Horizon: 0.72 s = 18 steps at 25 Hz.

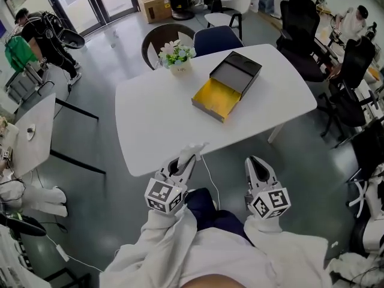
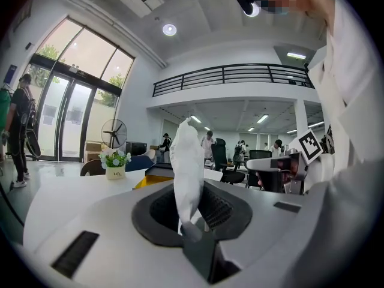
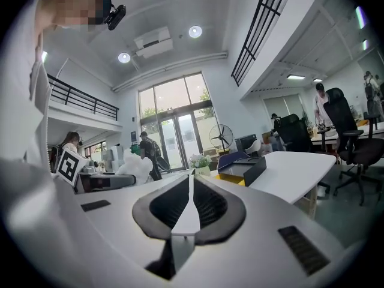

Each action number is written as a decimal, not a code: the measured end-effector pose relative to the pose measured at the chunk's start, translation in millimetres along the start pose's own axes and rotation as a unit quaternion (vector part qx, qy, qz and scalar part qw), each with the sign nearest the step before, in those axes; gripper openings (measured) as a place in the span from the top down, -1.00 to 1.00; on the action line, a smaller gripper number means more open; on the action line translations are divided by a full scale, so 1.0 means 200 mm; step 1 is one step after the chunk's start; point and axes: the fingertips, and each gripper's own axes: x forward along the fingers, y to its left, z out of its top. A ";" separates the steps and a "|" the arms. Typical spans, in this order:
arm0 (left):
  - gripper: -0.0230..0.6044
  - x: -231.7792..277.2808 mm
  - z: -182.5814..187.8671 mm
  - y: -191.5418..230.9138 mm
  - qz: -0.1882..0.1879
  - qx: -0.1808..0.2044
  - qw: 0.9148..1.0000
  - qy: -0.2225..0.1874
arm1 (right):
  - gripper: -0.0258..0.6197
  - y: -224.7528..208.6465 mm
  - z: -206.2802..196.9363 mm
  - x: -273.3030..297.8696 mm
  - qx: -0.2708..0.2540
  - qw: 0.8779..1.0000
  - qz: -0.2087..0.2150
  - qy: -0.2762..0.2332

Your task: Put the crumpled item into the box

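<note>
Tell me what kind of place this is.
Most likely an open-plan office, perhaps a shared workspace: black swivel office chairs around white tables, tall glass entrance doors, and a railed mezzanine overhead.

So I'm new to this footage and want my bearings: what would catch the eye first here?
The open box, yellow inside with a black half, sits on the white table near a small flower pot. Nearer the person, the left gripper pinches a white crumpled item that stands up between its jaws, while the right gripper is shut and empty.
</note>
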 end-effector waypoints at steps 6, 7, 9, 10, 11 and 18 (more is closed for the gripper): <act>0.73 0.00 -0.02 0.02 0.004 0.000 1.000 0.009 | 0.78 0.01 -0.04 0.01 0.014 1.000 -0.004 0.007; 0.73 0.01 -0.03 0.02 0.003 -0.001 1.000 0.011 | 0.78 0.00 -0.04 0.02 0.014 1.000 -0.004 0.008; 0.73 0.03 -0.04 0.02 0.001 -0.003 1.000 0.013 | 0.78 0.00 -0.05 0.02 0.013 1.000 -0.005 0.008; 0.73 0.05 -0.04 0.02 0.000 -0.004 1.000 0.012 | 0.78 -0.02 -0.05 0.02 0.013 1.000 -0.006 0.007; 0.73 0.07 -0.03 0.02 -0.002 -0.005 1.000 0.011 | 0.79 -0.03 -0.05 0.02 0.014 1.000 -0.007 0.006; 0.73 0.22 -0.02 0.07 -0.005 -0.010 1.000 0.015 | 0.78 -0.12 -0.03 0.12 0.019 1.000 -0.013 0.013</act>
